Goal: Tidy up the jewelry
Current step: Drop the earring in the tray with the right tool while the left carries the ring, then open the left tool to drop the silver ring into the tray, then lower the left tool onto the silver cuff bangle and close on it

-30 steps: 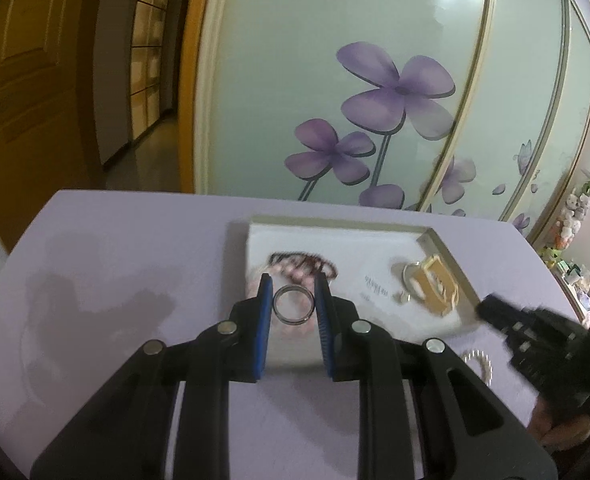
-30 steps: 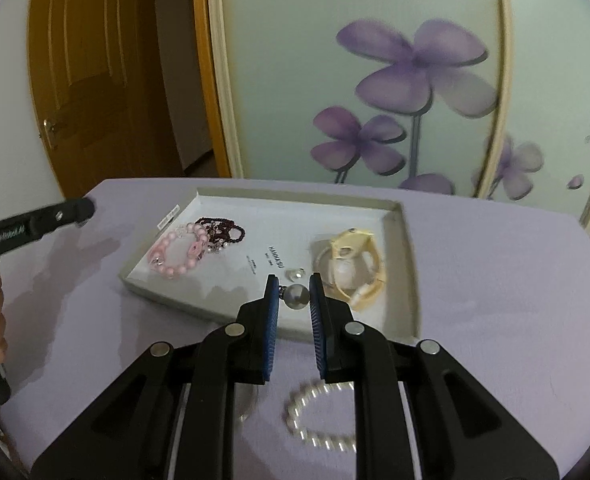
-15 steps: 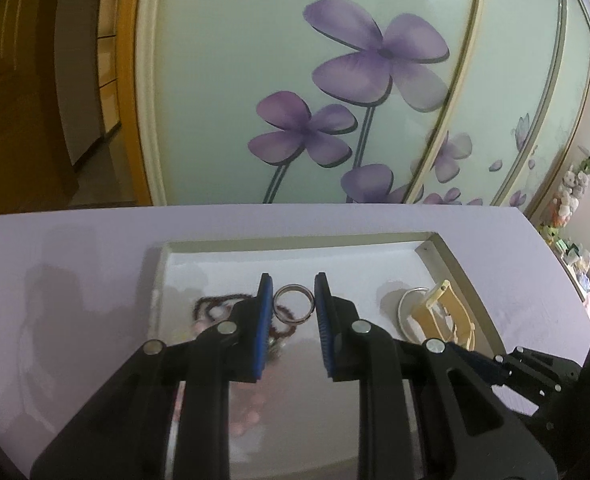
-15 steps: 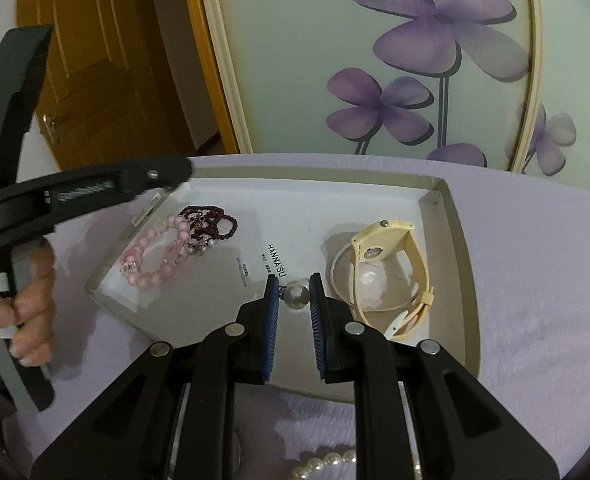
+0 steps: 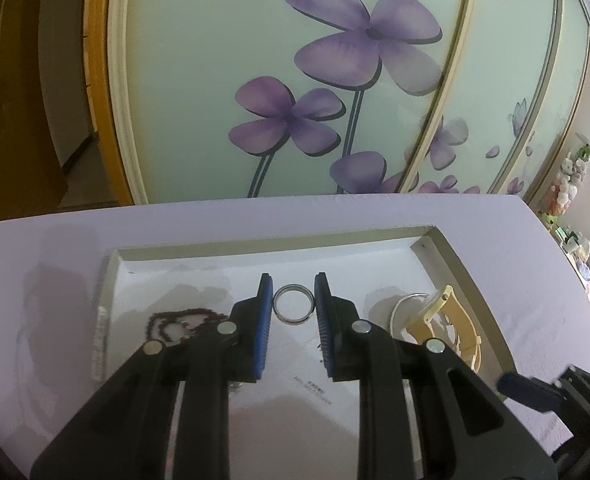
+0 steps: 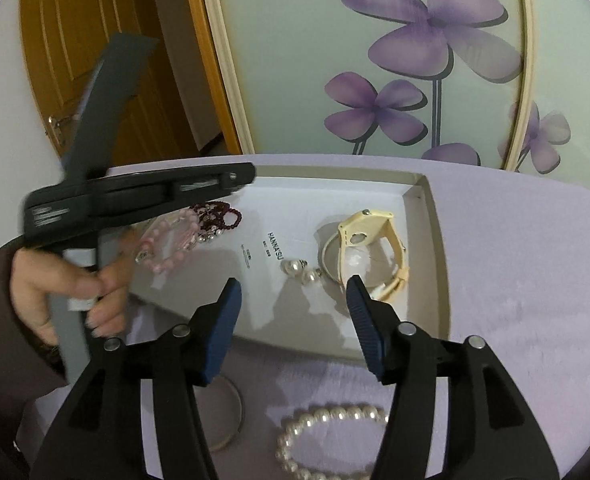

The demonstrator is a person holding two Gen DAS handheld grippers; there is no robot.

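Note:
My left gripper (image 5: 293,309) is shut on a silver ring (image 5: 293,309) and holds it over the middle of the white tray (image 5: 447,252). My right gripper (image 6: 293,300) is open and empty above the tray's near edge (image 6: 427,200). Two pearl earrings (image 6: 301,272) lie in the tray just beyond it. A cream watch (image 6: 369,252), a pink bead bracelet (image 6: 167,246) and a dark red bead bracelet (image 6: 219,216) lie in the tray. The watch (image 5: 451,320) and dark bracelet (image 5: 175,322) also show in the left wrist view.
A pearl bracelet (image 6: 327,436) and a thin metal bangle (image 6: 231,420) lie on the lilac table in front of the tray. The left gripper body and the hand holding it (image 6: 75,276) cross the left side of the right wrist view. A flowered glass wardrobe stands behind the table.
My right gripper opened and let go of the pearl earring, which now lies in the tray beside the other. My left gripper moved forward over the tray, still holding the ring.

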